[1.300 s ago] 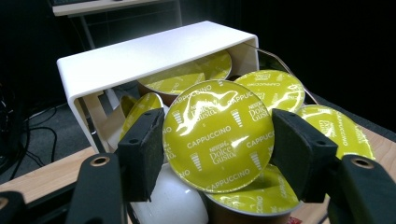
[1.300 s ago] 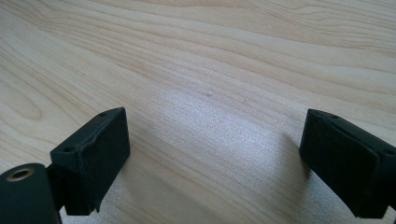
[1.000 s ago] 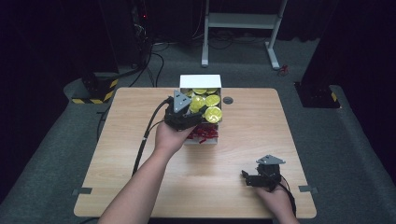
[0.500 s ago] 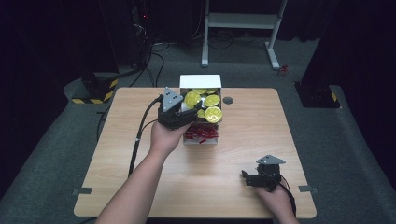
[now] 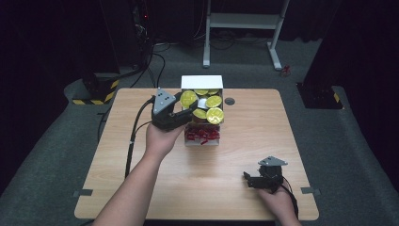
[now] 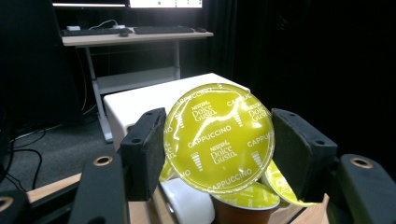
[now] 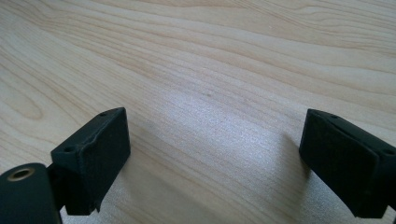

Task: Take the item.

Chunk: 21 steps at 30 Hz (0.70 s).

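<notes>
Dark grey carpet lies around a light wooden table in the high view, with black equipment and cables at the back and a white metal stand behind the table. At the far middle of the table stands a white box, open on top, and several yellow-lidded coffee capsules sit in it; red markings show on the box's near face. The left gripper, held in the left hand, is at the left side of the box and above it, and its jaws are clamped on one yellow capsule, which is raised over the others. The right gripper is near the front right corner of the table, well apart from the box, and the right hand holds it low over the wood. From the left gripper view, the held capsule shows its round yellow lid with the words Dolce Gusto and Cappuccino, gripped at both edges between the black jaws; more capsules and the white box are below and behind it, and a desk with keyboards stands far back. From the right gripper view, the two black jaws stand wide apart over bare wood grain, with nothing between them.
</notes>
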### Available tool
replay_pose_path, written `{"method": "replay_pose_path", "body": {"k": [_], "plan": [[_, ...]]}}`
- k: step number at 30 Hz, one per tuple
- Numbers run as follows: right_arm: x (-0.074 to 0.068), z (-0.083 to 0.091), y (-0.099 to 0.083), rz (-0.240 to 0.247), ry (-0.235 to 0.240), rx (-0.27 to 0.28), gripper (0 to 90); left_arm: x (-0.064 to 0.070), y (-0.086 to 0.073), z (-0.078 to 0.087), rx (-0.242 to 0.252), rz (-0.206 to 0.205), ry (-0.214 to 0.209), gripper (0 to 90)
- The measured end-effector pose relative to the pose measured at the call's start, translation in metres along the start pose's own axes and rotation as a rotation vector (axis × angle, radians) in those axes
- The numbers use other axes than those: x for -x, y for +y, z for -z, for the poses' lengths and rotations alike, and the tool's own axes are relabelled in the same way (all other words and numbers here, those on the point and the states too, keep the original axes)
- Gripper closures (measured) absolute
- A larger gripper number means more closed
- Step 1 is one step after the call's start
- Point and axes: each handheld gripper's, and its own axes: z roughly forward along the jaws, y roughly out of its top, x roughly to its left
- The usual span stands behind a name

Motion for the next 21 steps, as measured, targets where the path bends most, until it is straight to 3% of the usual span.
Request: {"method": "replay_pose_path", "body": {"k": [9,21], "plan": [[0.0,0.0,0.0,-0.003,0.0,0.0,8.7,-0.009,-0.001,0.009,0.011,0.016,0.009,38.5],[-0.001,0.0,0.0,-0.007,0.0,-0.001,8.8,-0.028,-0.003,0.025,0.021,0.017,0.067,38.4]]}}
